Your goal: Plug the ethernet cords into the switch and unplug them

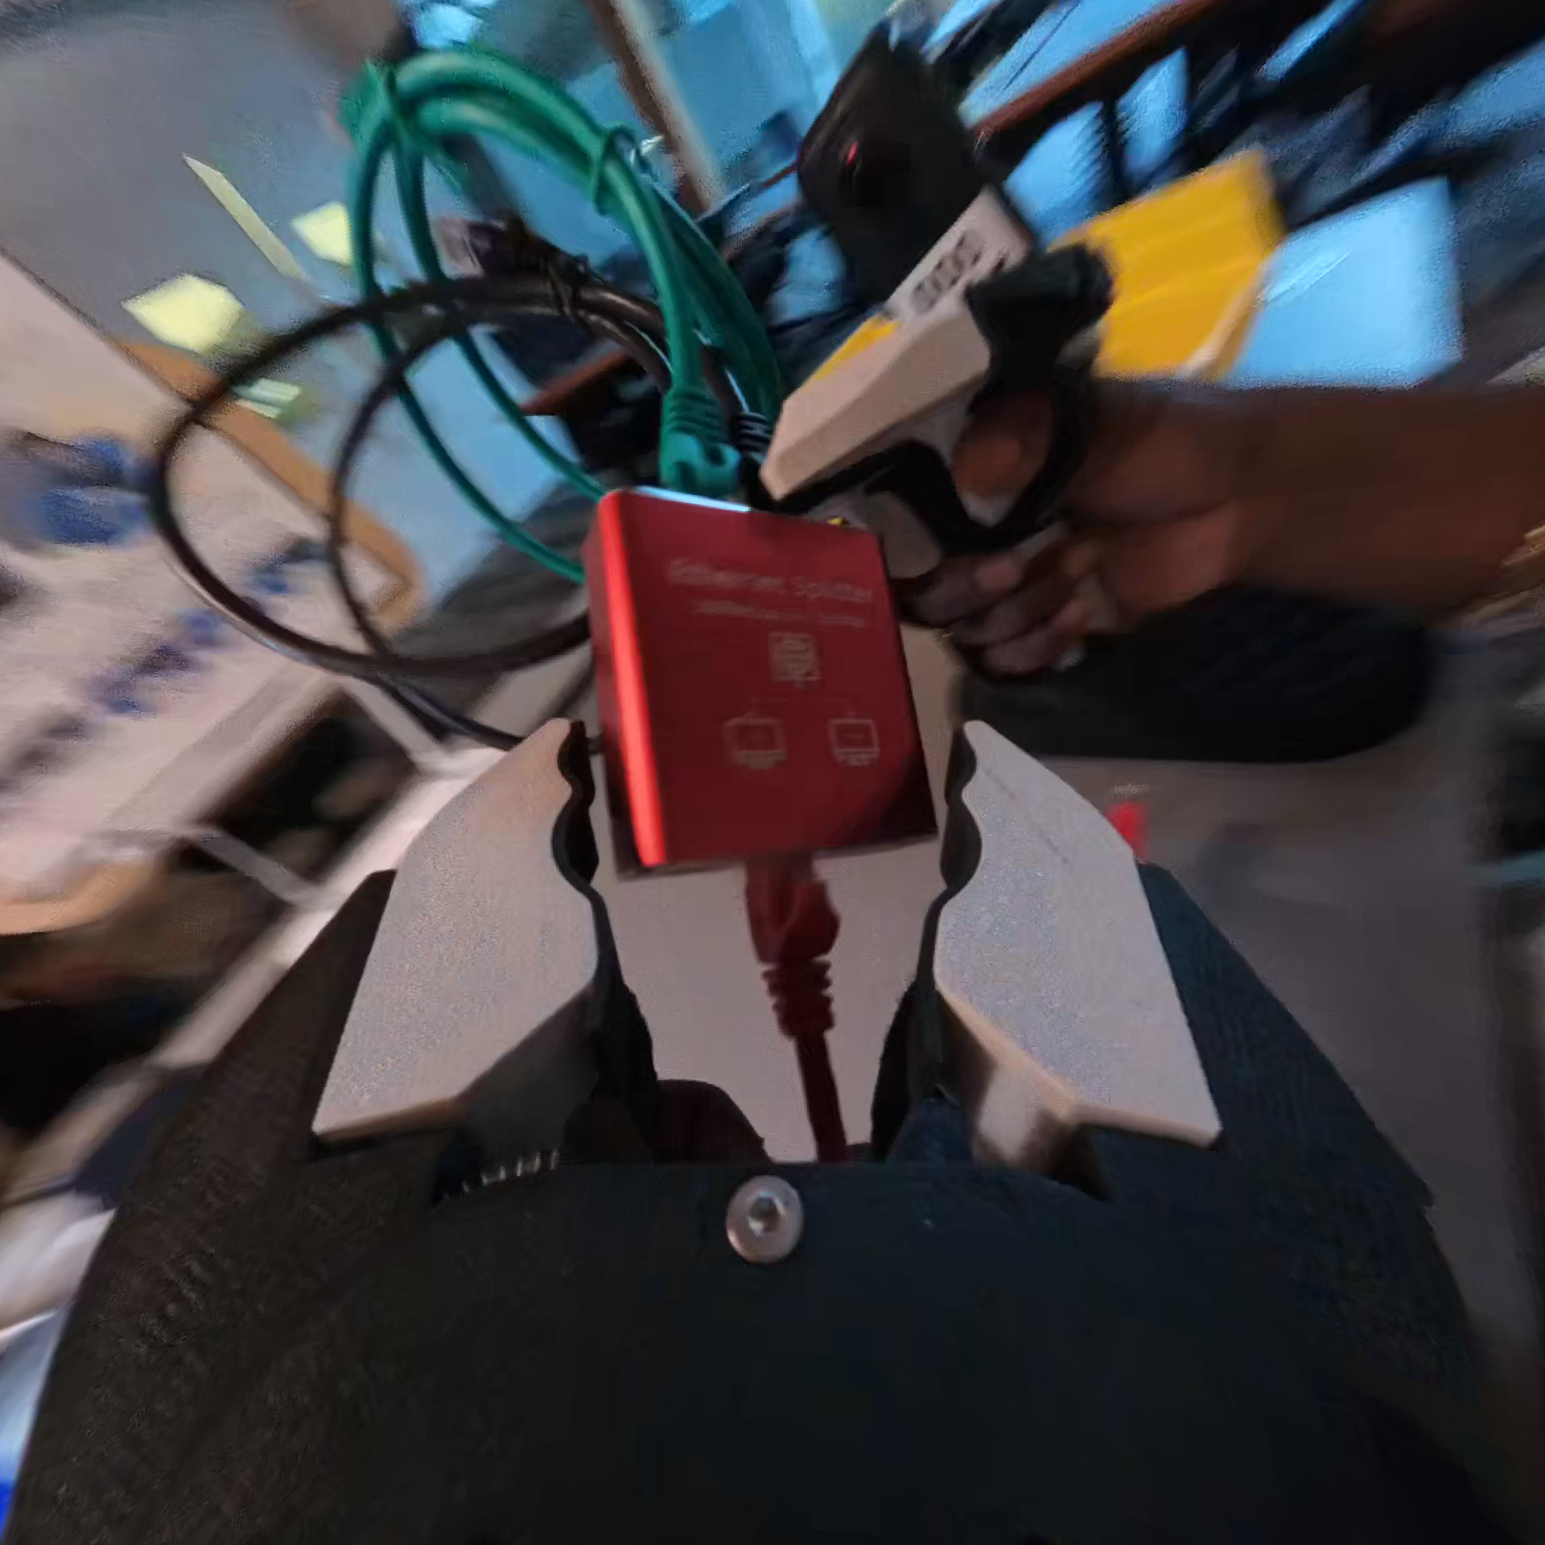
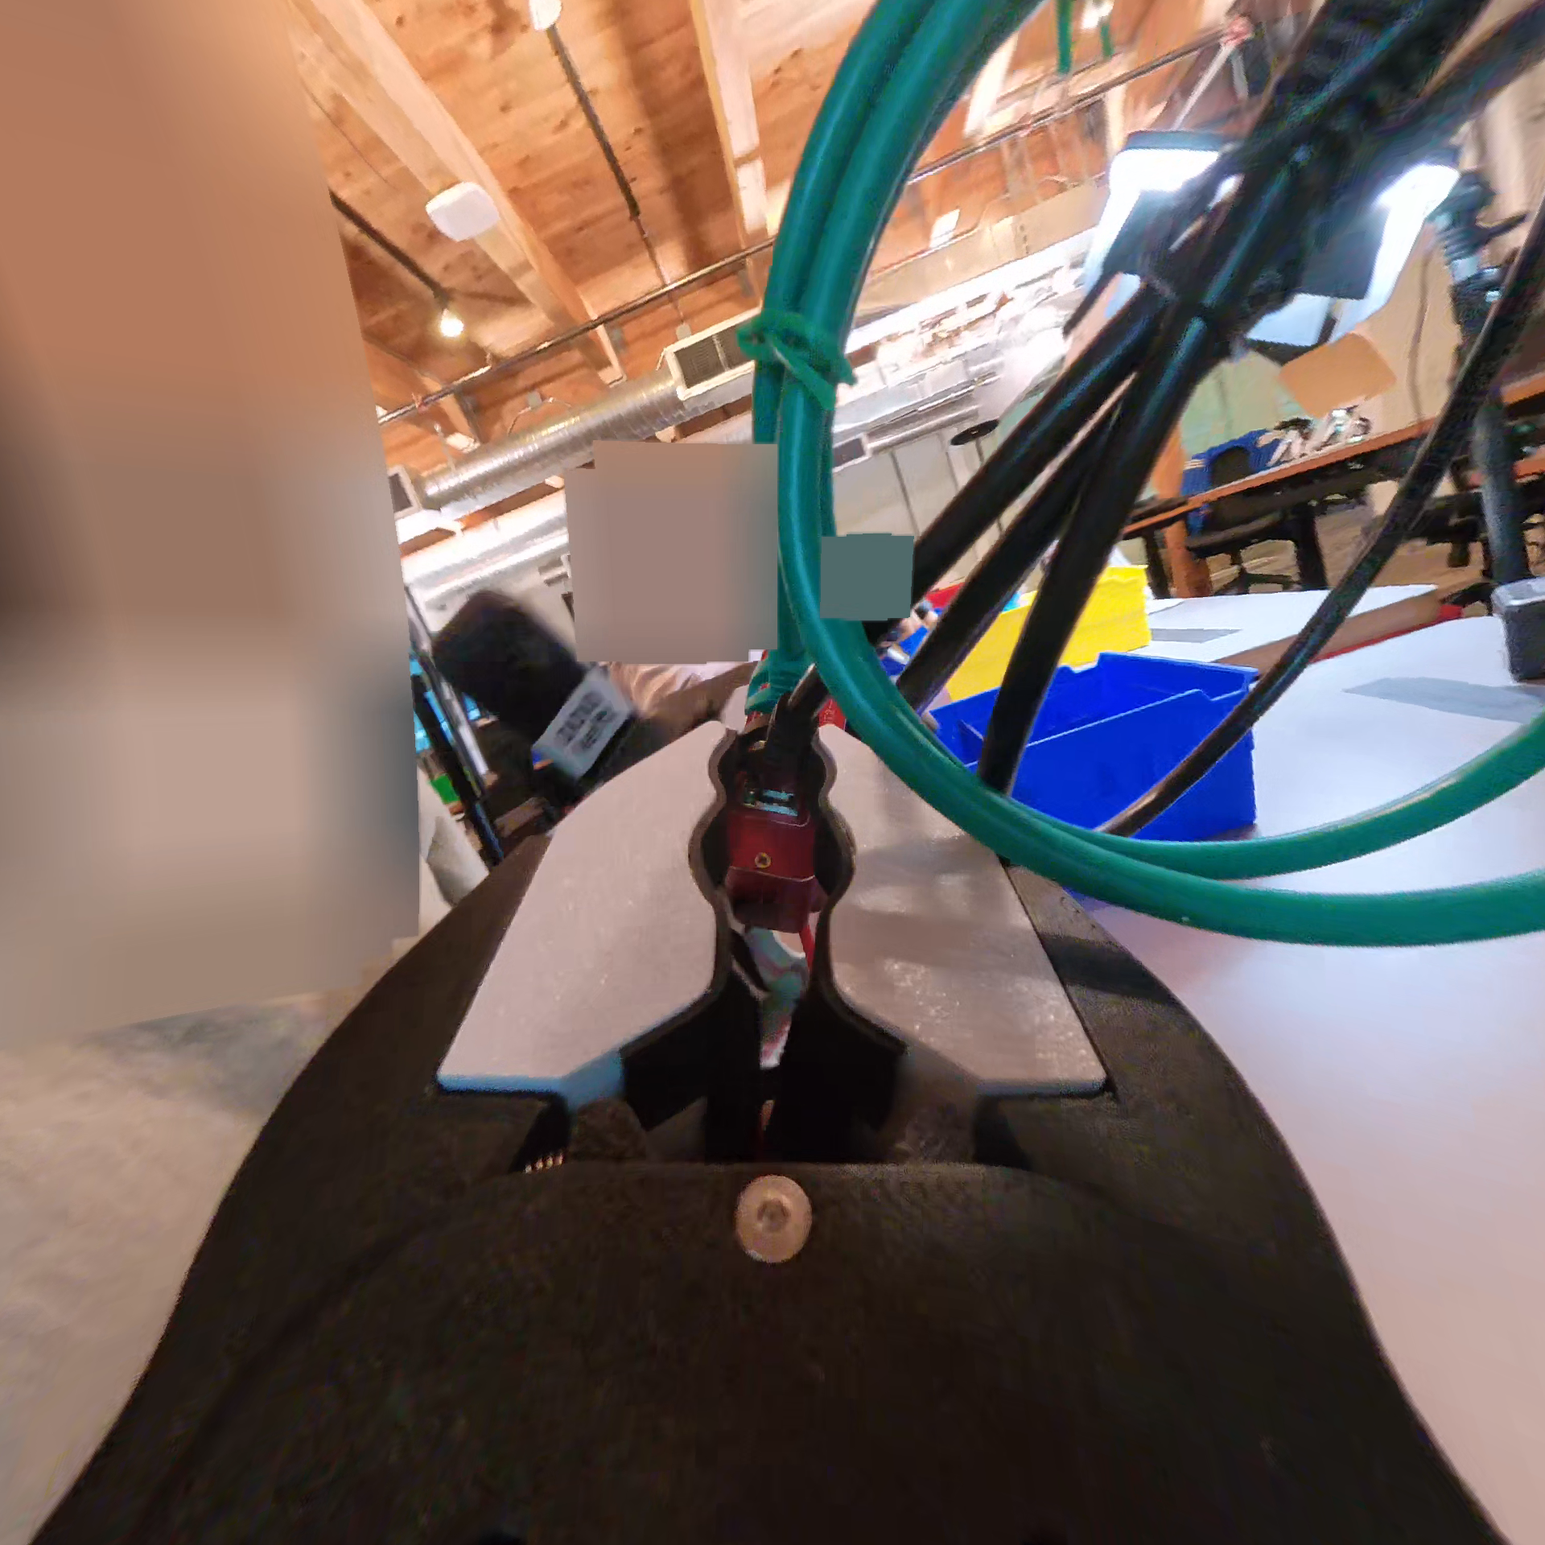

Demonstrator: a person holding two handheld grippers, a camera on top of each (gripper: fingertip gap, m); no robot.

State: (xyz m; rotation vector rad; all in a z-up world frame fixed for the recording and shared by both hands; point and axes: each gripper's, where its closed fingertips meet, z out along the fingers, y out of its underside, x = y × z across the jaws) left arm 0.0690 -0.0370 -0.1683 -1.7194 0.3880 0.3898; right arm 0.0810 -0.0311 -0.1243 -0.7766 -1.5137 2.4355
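Switch (image 1: 757, 677), the red box, hangs off the table between your two grippers: your right gripper (image 2: 769, 752) pinches its far edge beside the plugs, while your left gripper (image 1: 761, 757) stands spread around its near end. Three cords are seated: one green cord (image 1: 694, 435), one black cord (image 1: 251, 468), one red cord (image 1: 798, 961). Unplugging comes next, so hold the box steady.
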